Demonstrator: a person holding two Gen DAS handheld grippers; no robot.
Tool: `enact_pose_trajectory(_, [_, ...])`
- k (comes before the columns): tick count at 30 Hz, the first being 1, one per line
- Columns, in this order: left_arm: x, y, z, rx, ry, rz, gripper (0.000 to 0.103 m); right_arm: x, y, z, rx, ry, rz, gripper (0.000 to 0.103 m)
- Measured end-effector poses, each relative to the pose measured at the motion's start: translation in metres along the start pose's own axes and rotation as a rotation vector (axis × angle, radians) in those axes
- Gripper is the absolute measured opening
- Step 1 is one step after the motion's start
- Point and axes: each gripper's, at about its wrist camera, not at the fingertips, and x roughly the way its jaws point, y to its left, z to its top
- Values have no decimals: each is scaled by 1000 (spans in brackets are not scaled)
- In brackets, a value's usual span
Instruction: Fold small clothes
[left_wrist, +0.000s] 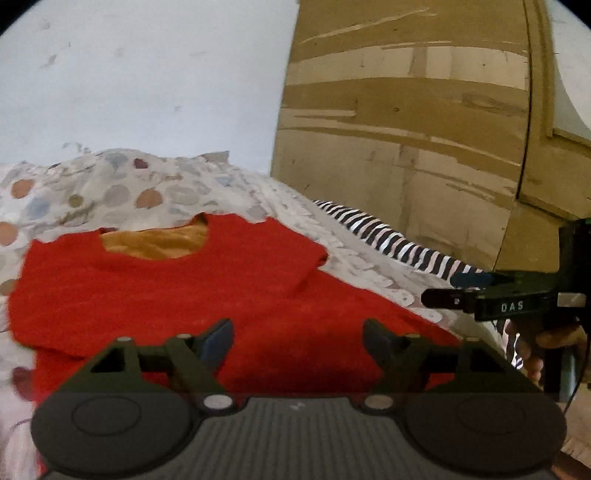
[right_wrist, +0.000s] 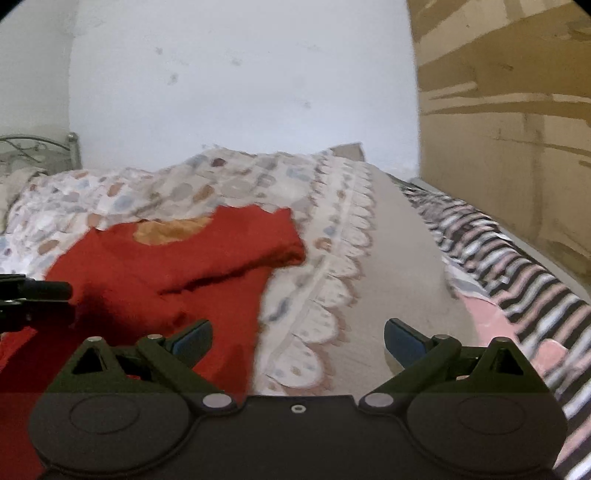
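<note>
Red top (left_wrist: 177, 295) (right_wrist: 192, 273): small knit-looking shirt w/ short sleeves, round neckline, orange-yellow inner layer showing thru the neck opening. Lies mostly flat on the bed, neck end farthest from both cams, hem end nearest. Right-side sleeve (left_wrist: 295, 254) (right_wrist: 258, 243) is spread out to the side w/ a crease where it meets the body; left-side sleeve edge looks rumpled. Body has a few soft wrinkles, not folded yet. Edges blurry in both views.
</note>
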Motion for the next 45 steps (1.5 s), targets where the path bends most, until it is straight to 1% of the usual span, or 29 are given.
enact_pose_trajectory(1, [-6, 2, 2, -4, 8, 28, 83, 1, 5, 2, -3, -4, 22, 100])
enact_pose_trajectory(2, [-12, 7, 1, -11, 16, 71, 86, 2, 10, 5, -6, -7, 39, 100])
enact_pose_trajectory(5, [-24, 31, -3, -22, 50, 237, 89, 7, 25, 12, -11, -19, 95, 102])
enact_pose_trajectory(6, [-26, 43, -6, -27, 68, 316, 89, 10, 31, 14, -11, -19, 116, 102])
enact_pose_trajectory(9, [-26, 81, -11, -47, 132, 519, 89, 21, 49, 19, -36, 10, 154, 102])
enact_pose_trajectory(10, [-24, 95, -12, -40, 138, 581, 89, 25, 54, 19, -50, 17, 160, 102])
enact_pose_trajectory(12, [-14, 120, -14, -10, 130, 664, 87, 32, 64, 18, -71, 23, 170, 102])
enact_pose_trajectory(13, [-8, 132, -13, 2, 127, 684, 87, 34, 67, 17, -72, 26, 175, 102])
enact_pose_trajectory(16, [17, 160, -11, 32, 121, 705, 82, 44, 76, 17, -60, 38, 178, 102])
enact_pose_trajectory(17, [25, 165, -10, 37, 125, 703, 79, 47, 78, 16, -58, 41, 173, 102])
enact_pose_trajectory(19, [37, 169, -8, 60, 102, 676, 74, 54, 82, 15, -64, 50, 161, 102])
enact_pose_trajectory(20, [39, 168, -9, 75, 87, 670, 65, 55, 84, 13, -71, 53, 154, 102])
enact_pose_trajectory(21, [42, 168, -8, 88, 72, 669, 53, 57, 87, 12, -82, 58, 147, 102])
enact_pose_trajectory(22, [42, 167, -8, 91, 58, 672, 48, 59, 88, 11, -90, 62, 145, 102])
enact_pose_trajectory(24, [39, 165, -8, 80, 25, 685, 24, 60, 90, 10, -104, 67, 138, 102])
enact_pose_trajectory(25, [35, 164, -9, 75, 3, 685, 19, 60, 90, 9, -109, 68, 136, 102])
enact_pose_trajectory(26, [31, 164, -9, 64, -19, 676, 10, 60, 91, 8, -112, 67, 134, 102])
enact_pose_trajectory(28, [25, 165, -10, 39, -44, 672, 8, 60, 91, 7, -116, 68, 129, 102])
enact_pose_trajectory(30, [24, 170, -10, -8, -24, 658, 6, 60, 91, 5, -118, 69, 125, 102])
enact_pose_trajectory(33, [26, 183, -14, -108, 37, 647, 6, 62, 92, 3, -116, 79, 118, 102])
enact_pose_trajectory(34, [27, 187, -15, -128, 44, 644, 6, 63, 91, 3, -114, 87, 114, 102])
enact_pose_trajectory(36, [26, 187, -12, -138, 55, 645, 8, 64, 90, 2, -109, 90, 109, 102])
enact_pose_trajectory(38, [21, 184, -9, -156, 72, 628, 8, 63, 90, 2, -111, 83, 109, 102])
enact_pose_trajectory(40, [15, 179, -11, -167, 83, 612, 15, 59, 89, 1, -108, 66, 116, 102])
enact_pose_trajectory(41, [8, 175, -12, -168, 85, 605, 31, 56, 88, 1, -105, 58, 122, 102])
enact_pose_trajectory(42, [2, 172, -14, -172, 80, 605, 56, 53, 87, 1, -101, 46, 126, 102])
enact_pose_trajectory(43, [-6, 167, -16, -179, 69, 607, 65, 50, 86, 1, -98, 36, 125, 102])
enact_pose_trajectory(44, [-13, 162, -17, -188, 55, 607, 71, 46, 84, 0, -96, 24, 123, 102])
enact_pose_trajectory(45, [-23, 156, -20, -195, 45, 600, 72, 42, 82, 0, -94, 15, 121, 102])
